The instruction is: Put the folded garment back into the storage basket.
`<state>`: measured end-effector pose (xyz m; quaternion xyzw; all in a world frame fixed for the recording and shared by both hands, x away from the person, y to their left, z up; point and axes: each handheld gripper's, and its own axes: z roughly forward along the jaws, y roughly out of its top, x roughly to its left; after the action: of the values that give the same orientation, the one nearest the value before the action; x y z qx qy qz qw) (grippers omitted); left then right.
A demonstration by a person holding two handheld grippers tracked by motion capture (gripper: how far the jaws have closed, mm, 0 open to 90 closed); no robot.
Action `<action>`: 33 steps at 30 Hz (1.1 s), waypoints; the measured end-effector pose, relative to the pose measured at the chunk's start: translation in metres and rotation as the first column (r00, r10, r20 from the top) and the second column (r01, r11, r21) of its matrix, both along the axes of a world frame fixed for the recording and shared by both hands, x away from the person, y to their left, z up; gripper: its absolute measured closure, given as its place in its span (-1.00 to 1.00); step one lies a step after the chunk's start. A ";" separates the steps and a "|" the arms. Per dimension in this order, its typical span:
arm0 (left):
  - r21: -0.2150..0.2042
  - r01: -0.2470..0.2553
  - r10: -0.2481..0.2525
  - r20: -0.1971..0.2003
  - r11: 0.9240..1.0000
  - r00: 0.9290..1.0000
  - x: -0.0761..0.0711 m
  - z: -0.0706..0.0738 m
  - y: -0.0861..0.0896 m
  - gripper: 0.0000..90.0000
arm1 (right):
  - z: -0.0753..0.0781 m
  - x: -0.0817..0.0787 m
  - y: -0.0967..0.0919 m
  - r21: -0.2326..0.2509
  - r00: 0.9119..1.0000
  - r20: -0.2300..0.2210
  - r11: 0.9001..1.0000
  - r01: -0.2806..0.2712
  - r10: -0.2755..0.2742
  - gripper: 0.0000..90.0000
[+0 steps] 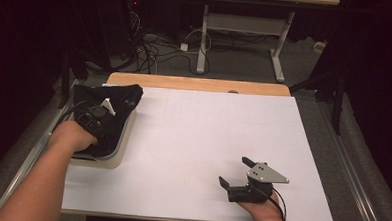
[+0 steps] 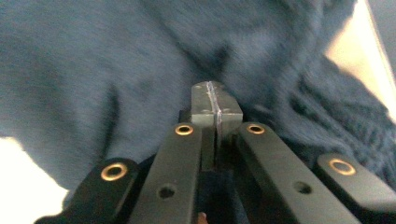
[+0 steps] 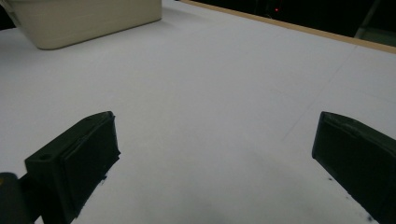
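High view: at the left of the frame the left gripper sits down in a dark garment that is heaped in a cream bin and spills over the bin's far rim. At the lower right the right gripper rests over bare white table, jaws spread wide with nothing between them, well apart from the garment. The white sheet covers a wooden top whose edge shows along the far side; beyond it lie grey carpet, tangled cables and the legs of another desk in a dark room.

Left gripper view: the jaws are pressed together, their metal tips meeting at centre frame, with the dark blue knitted cloth close all around them; whether a fold is pinched between the tips cannot be told. Cream bin wall shows at upper right.

Right gripper view: both black jaws stand far apart at the lower corners over the white surface; the cream bin stands at upper left.

No readable writing anywhere.
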<state>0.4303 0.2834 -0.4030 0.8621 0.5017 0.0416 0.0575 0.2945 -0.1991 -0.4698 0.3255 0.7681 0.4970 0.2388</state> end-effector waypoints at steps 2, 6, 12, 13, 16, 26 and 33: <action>-0.026 -0.014 0.015 0.033 1.000 0.999 0.003 0.002 0.001 0.93 | -0.001 -0.002 -0.004 0.005 1.000 -0.002 1.000 0.009 -0.009 -0.97; -0.072 -0.032 0.039 0.089 0.997 0.995 0.010 0.004 0.003 0.94 | -0.002 -0.007 -0.014 0.008 1.000 -0.004 1.000 0.024 -0.024 -0.97; -0.117 -0.064 0.084 0.175 0.991 0.981 0.020 0.006 0.006 0.94 | -0.002 -0.008 -0.018 0.018 0.999 -0.005 0.999 0.038 -0.038 -0.97; -0.123 -0.059 0.082 0.187 0.991 0.979 0.022 0.006 0.005 0.94 | -0.002 -0.008 -0.019 0.018 0.999 -0.006 0.999 0.040 -0.040 -0.97; -0.132 -0.035 0.066 0.237 0.991 0.969 0.029 0.013 0.004 0.94 | -0.002 -0.008 -0.019 0.018 0.999 -0.009 0.999 0.040 -0.040 -0.97; -0.186 -0.018 0.077 0.317 0.982 0.945 0.052 0.011 0.003 0.94 | 0.000 -0.005 -0.019 0.025 0.999 -0.002 0.999 0.047 -0.046 -0.97; -0.241 -0.040 0.115 0.303 0.970 0.946 0.076 -0.005 -0.003 0.94 | 0.000 -0.005 -0.017 0.022 0.999 -0.005 0.998 0.053 -0.053 -0.97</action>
<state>0.5058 0.2805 -0.4081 0.8113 0.5212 0.1217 0.2351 0.2897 -0.2162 -0.4697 0.3492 0.7543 0.4982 0.2467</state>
